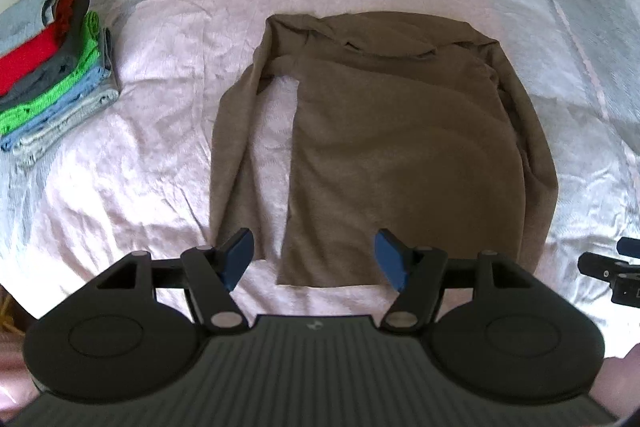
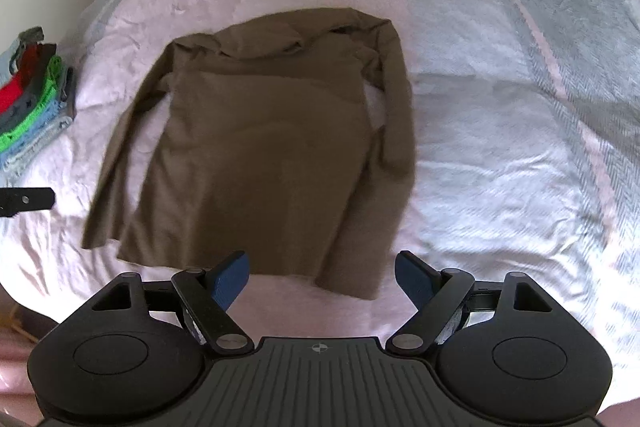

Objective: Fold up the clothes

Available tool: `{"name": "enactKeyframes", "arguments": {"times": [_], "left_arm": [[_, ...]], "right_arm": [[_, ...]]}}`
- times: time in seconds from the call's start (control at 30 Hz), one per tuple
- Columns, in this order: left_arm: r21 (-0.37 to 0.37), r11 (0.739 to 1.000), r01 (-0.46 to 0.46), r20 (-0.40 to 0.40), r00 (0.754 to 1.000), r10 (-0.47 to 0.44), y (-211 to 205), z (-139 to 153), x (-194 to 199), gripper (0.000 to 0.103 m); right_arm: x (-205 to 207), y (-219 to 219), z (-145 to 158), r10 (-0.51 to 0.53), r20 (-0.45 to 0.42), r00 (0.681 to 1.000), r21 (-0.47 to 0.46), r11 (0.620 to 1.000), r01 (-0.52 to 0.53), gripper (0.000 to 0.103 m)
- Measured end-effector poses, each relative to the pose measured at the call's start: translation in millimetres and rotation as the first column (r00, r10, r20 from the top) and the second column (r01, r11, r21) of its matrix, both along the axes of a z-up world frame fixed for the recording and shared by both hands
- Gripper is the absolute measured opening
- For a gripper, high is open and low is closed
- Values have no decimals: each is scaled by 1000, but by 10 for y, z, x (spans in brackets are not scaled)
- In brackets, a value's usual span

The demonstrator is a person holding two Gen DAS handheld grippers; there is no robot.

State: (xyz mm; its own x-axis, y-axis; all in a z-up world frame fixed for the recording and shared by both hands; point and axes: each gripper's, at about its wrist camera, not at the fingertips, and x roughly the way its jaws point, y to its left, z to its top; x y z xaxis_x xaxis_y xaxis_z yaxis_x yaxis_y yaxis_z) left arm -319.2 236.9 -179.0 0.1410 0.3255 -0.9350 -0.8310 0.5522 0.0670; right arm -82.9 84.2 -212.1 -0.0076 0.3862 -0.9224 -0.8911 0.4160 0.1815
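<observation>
A brown long-sleeved top (image 1: 400,131) lies spread on the bed, collar at the far end, both sleeves running down its sides. The same brown top (image 2: 264,155) fills the middle of the right wrist view. My left gripper (image 1: 314,259) hovers open above the near hem, nothing between its blue pads. My right gripper (image 2: 322,281) is open too, over the hem's near right corner, holding nothing. A piece of the right gripper (image 1: 608,271) shows at the right edge of the left wrist view, and the left gripper's tip (image 2: 28,201) at the left edge of the right wrist view.
A stack of folded clothes (image 1: 52,67) in grey, red, green and blue sits on the bed's left side; the same folded stack (image 2: 36,99) shows in the right wrist view. The pale pink and grey-striped bedspread (image 2: 500,147) stretches to the right.
</observation>
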Motion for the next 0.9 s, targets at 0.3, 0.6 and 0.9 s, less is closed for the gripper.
{"name": "enactKeyframes", "arguments": {"times": [0.3,0.6,0.9], "left_arm": [[-75,990,-121,-85,990,115,-147,-304,-101,64],[-96,974,-204,-129,973,191,-18,-416,-151,64],[-24,982,-189,-89,978,186,247,-331,-222,64]], "right_arm": [[526,-218,-739,-40,-144,989,-46,998,34,82],[940,-44,-1560,-314,-391,865,-31,944,329,15],[2541,-334,-303,-416,-188,890,148,884,444,2]]}}
